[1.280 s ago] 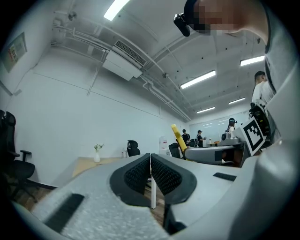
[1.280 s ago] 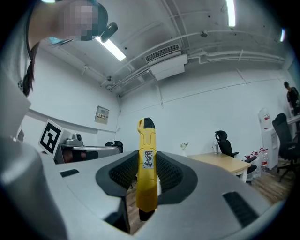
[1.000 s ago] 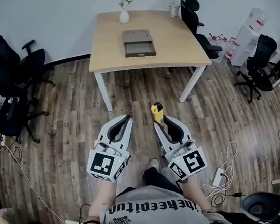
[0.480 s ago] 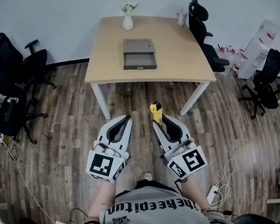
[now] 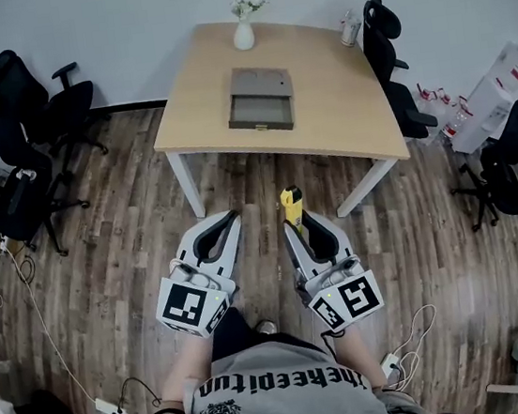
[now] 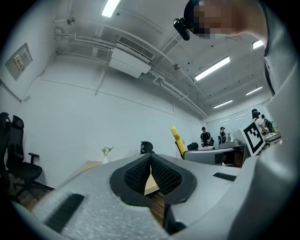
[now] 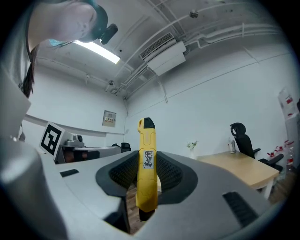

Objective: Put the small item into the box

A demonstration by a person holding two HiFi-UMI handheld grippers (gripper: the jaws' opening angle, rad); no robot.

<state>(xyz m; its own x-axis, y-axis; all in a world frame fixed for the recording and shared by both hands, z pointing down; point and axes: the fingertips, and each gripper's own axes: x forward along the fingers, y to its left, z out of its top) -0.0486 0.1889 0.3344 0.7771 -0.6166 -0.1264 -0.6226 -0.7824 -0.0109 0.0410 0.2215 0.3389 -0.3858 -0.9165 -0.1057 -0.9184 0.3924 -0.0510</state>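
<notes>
Yellow plastic is standing out between the jaws of the right gripper: they are pinching a cutter at its lower part. Its black tip is sticking out past the jaw ends. In the right gripper view the cutter is standing upright, a small white label on its face, and both dark ribbed pads are pressing against its sides.

The left gripper is hanging beside the right one at about the same height, the two a little apart. In the left gripper view its jaws are meeting at the tips with nothing between them; only a thin wedge of table and floor is showing below the contact line. The cutter is also poking up there at the right.

The person is standing on the wood floor, holding both grippers low in front of the body and pointing them toward a table, which is well ahead. The box, grey and shallow, is lying near the table's middle, far from the cutter. A white vase with flowers is standing at the far edge. Black chairs are crowding the left wall, and another chair is sitting at the table's right side.
</notes>
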